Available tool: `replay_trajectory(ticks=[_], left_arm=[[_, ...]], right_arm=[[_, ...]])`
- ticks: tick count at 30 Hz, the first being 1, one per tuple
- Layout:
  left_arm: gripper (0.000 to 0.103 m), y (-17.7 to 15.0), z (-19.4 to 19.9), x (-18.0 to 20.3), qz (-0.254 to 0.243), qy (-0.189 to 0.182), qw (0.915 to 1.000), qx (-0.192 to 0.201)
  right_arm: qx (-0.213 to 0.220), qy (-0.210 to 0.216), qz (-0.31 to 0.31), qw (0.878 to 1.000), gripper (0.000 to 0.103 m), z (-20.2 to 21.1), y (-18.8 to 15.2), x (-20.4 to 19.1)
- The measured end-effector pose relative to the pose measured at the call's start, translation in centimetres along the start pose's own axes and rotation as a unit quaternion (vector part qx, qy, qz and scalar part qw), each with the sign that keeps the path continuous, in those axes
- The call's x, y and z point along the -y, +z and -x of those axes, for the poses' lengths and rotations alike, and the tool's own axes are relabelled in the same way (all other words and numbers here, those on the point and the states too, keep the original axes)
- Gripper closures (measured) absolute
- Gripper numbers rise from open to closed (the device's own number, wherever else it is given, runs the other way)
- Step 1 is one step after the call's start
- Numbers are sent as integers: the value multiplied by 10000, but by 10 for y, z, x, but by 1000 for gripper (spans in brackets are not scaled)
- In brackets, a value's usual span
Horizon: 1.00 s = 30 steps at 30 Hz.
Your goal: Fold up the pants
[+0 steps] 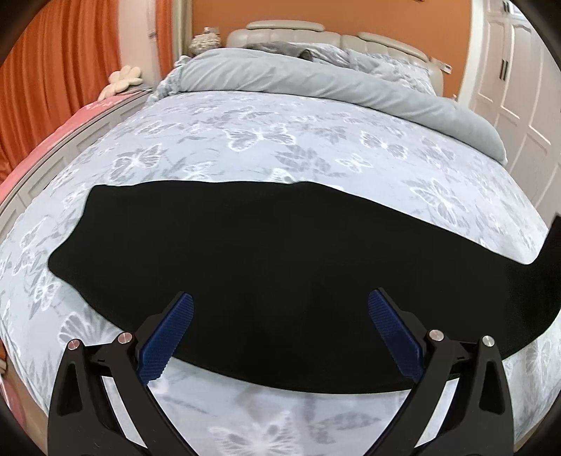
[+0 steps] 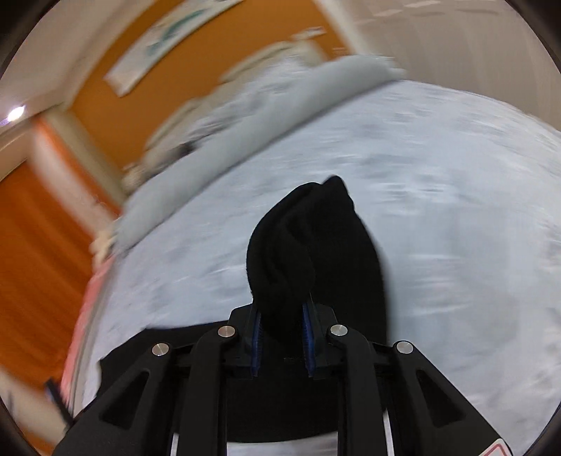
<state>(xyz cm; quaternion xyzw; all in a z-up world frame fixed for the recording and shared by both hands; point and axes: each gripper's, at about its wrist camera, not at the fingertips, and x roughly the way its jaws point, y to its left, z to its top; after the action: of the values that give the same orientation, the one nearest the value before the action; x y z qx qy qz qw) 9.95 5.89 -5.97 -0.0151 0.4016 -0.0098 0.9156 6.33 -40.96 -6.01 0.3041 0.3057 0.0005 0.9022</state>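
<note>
Black pants (image 1: 245, 252) lie flat across the bed (image 1: 245, 133), running from left to right in the left wrist view. My left gripper (image 1: 280, 308) is open and empty, hovering just above the pants' near edge, with blue pads (image 1: 168, 336) spread wide. In the right wrist view my right gripper (image 2: 282, 315) is shut on a bunched end of the pants (image 2: 308, 238), which stands up between the jaws above the bed. That view is motion-blurred.
A grey duvet (image 1: 350, 84) is bunched at the head of the bed by the padded headboard (image 1: 287, 31). Orange curtains (image 1: 52, 70) hang at the left, white wardrobe doors (image 1: 519, 87) at the right. A pink cover (image 1: 52, 140) lies along the bed's left side.
</note>
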Motion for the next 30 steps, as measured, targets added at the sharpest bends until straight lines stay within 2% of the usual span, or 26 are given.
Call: replay_trajectory(ticks=[4,6,7,13,18,20,22,24,25,26,27,28,29,30], left_arm=[[5,0,6,-30,176,112,9998,6],[5,-1,8,-46,274,149,9995,-2],[5,-2,10,-55,328,172,9993,-9],[5,-9,20,-104,552,299,9980,18],[5,-16,25,-127,551,362,9978,-10],[5,-17,27,-132,489,442,9978,11],[5,-17,31,-139,485,547,9973,83],[5,-16,32,-146,584,521,9969,100],[5,-16,33,-149,636,483,9968,97],[5,-16,32,-152,708,436,9965,91],[5,-15,32,-153,744,425,9963,76],[5,-15,29,-153,755,423,9962,42],[5,-15,28,-153,755,427,9962,13],[5,-14,27,-152,757,420,9962,-16]], right_arm=[[-433,588,669,9951,86,-33,-27,-83],[-672,725,927,9908,86,-50,-42,-113],[-862,775,1115,9870,86,-64,-56,-133],[-1439,774,1624,9731,86,-111,-104,-185],[-1477,608,1779,9710,86,-128,-117,-200],[-1307,529,1709,9752,86,-124,-115,-200],[-960,395,1686,9802,85,-117,-107,-202],[-701,203,1954,9780,84,-113,-106,-212],[-806,191,2141,9733,79,-118,-109,-217],[-1118,204,2270,9672,77,-130,-115,-219],[-1754,178,2389,9549,70,-151,-127,-218],[-2110,107,2427,9468,69,-162,-136,-215],[-2274,-4,2420,9432,69,-167,-141,-211],[-2247,-24,2364,9453,68,-165,-141,-208]])
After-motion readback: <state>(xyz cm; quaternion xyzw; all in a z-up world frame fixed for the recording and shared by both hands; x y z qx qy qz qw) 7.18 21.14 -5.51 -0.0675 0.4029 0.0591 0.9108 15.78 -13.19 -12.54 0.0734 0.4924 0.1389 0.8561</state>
